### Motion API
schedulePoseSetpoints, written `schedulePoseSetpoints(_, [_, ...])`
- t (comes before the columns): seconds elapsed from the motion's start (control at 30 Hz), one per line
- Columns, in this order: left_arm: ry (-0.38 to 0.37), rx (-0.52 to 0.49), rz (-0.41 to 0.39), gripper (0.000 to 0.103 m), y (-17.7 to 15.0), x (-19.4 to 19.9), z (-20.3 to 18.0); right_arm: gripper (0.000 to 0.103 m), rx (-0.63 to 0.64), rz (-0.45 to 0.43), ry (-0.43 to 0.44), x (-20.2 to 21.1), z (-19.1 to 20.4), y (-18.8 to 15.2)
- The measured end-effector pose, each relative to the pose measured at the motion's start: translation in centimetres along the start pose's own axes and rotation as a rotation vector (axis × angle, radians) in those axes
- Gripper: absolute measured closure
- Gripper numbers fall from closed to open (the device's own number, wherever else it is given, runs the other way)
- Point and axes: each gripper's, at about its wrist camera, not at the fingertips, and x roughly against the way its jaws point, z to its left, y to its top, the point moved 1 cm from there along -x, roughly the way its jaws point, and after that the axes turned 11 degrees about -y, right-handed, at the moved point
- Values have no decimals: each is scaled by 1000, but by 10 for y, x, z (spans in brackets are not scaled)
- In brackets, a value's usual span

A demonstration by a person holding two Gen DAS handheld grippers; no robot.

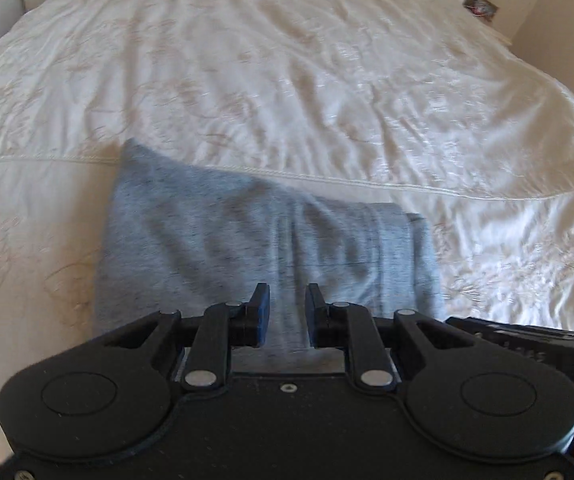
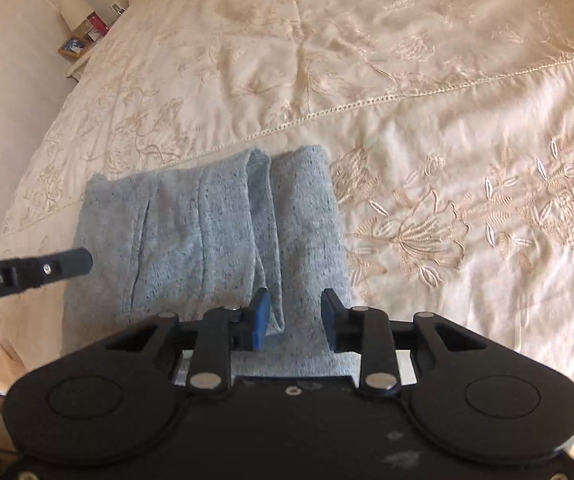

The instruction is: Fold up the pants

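The grey pants [image 1: 247,240] lie folded into a compact rectangle on the cream bedspread, near the bed's front edge; they also show in the right wrist view [image 2: 207,232]. My left gripper [image 1: 287,308] is open, empty, above the near edge of the folded pants. My right gripper [image 2: 294,312] is open, empty, above the near right part of the pants. The left gripper's body [image 2: 31,270] shows from the side in the right wrist view, at the pants' left edge.
The embroidered cream bedspread [image 1: 327,80] covers the whole bed, with a stitched seam [image 2: 367,104] running across behind the pants. A nightstand with small items [image 2: 83,36] stands at the far left; another [image 1: 475,4] sits at the far right.
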Motion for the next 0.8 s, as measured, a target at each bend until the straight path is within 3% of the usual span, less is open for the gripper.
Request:
schedulePoseSetpoints(0.13, [104,89,98,78,-13,-17,40,64,5,37,37,-24,9,16])
schedulePoseSetpoints(0.23, [128,137,185,76,-24,-34,56,64,26,79,41,-41,18,20])
schedulePoseSetpoints(0.47, [127,172,214,74,-21,-36,58,62,17,142,51,-66,17,21])
schedulePoseSetpoints(0.67, [133,163,217,74,-19,-41,55,59,1,186,123,-76,16,18])
schedulePoseSetpoints(0.77, [128,168,214,74,-20,-40,56,59,7,177,130,-76,18,16])
schedulePoseSetpoints(0.8, [127,169,212,74,-21,-40,56,64,11,175,136,-75,18,15])
